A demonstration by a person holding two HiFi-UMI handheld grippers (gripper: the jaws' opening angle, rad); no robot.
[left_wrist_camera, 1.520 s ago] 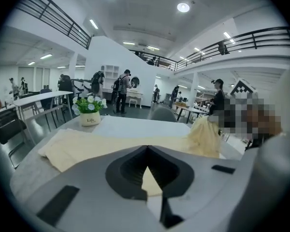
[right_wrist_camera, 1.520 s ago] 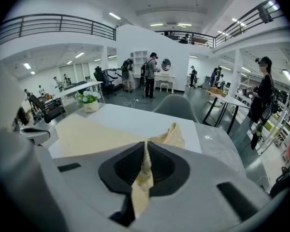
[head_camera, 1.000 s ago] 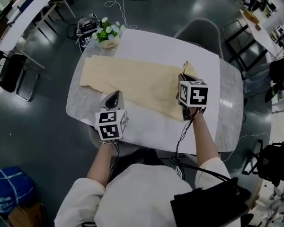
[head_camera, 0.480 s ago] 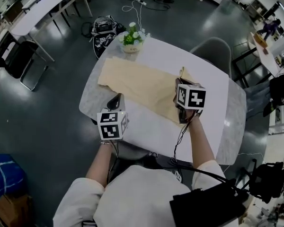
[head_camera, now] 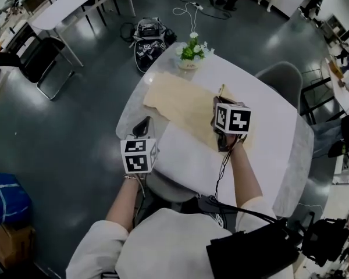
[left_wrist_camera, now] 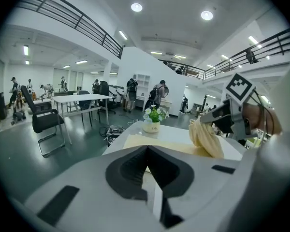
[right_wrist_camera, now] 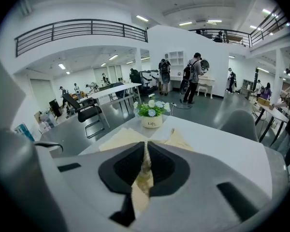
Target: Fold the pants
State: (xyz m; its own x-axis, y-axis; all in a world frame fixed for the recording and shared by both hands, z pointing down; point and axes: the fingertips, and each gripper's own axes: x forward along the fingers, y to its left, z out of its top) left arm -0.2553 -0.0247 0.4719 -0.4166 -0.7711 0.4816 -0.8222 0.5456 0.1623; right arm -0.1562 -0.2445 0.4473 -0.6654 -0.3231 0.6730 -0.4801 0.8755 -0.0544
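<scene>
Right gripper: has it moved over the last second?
Yes. In the head view the right gripper, shut on the pants, is now nearer the flower pot, carrying the pants' end along.

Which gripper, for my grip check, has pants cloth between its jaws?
The right gripper: cream pants cloth is pinched between its closed jaws. The left gripper sits off the pants.

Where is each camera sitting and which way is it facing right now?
Head view: on the person's head, looking steeply down at table and pants; shows both arms, left gripper, right gripper.
Left gripper view: on that gripper, facing across the table to the flower pot; own jaws, right gripper at right.
Right gripper view: on that gripper, facing likewise; own jaws pinching pants.
Shared: both gripper views show the flower pot.
</scene>
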